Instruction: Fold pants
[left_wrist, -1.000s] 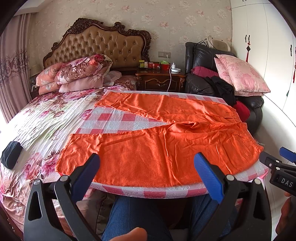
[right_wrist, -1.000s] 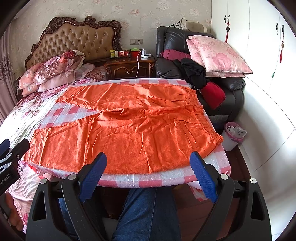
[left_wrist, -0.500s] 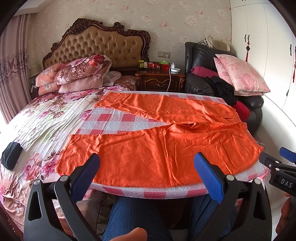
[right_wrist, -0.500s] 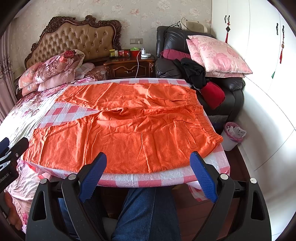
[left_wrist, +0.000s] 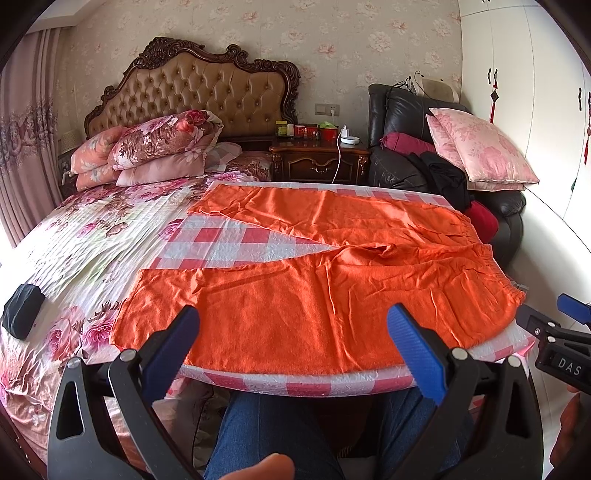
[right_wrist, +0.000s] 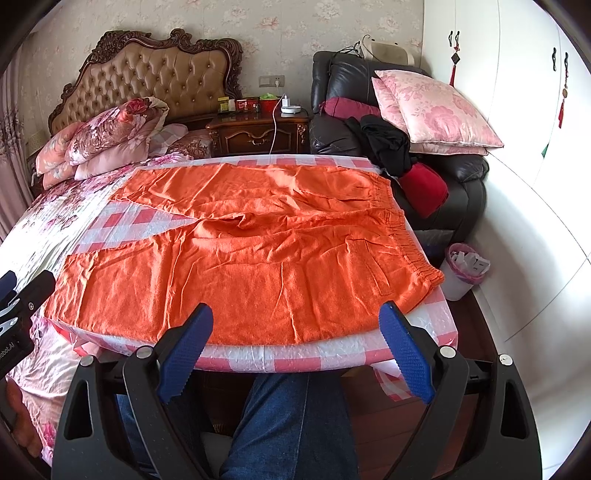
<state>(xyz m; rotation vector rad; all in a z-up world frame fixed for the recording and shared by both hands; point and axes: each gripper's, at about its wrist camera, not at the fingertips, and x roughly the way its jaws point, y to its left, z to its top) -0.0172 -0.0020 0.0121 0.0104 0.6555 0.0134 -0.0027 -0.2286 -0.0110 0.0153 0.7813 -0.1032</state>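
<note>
As seen from the left wrist view, the orange pants (left_wrist: 314, 280) lie flat on a checked board (left_wrist: 295, 378) over the bed (left_wrist: 74, 243), long axis crosswise to the left gripper (left_wrist: 295, 343): waistband to the right, cuffs to the left, legs splayed in a V. Fingers (left_wrist: 173, 347) spread wide, empty, short of the pants' near edge.

Right wrist view: same pants (right_wrist: 258, 266), waistband at the right end, near leg running left. Right gripper (right_wrist: 297, 339) also wide open, holding nothing, just short of the near edge. It sits nearer the waistband; the left sits nearer the cuffs. Likely first fold: near leg carried away onto far leg.
</note>
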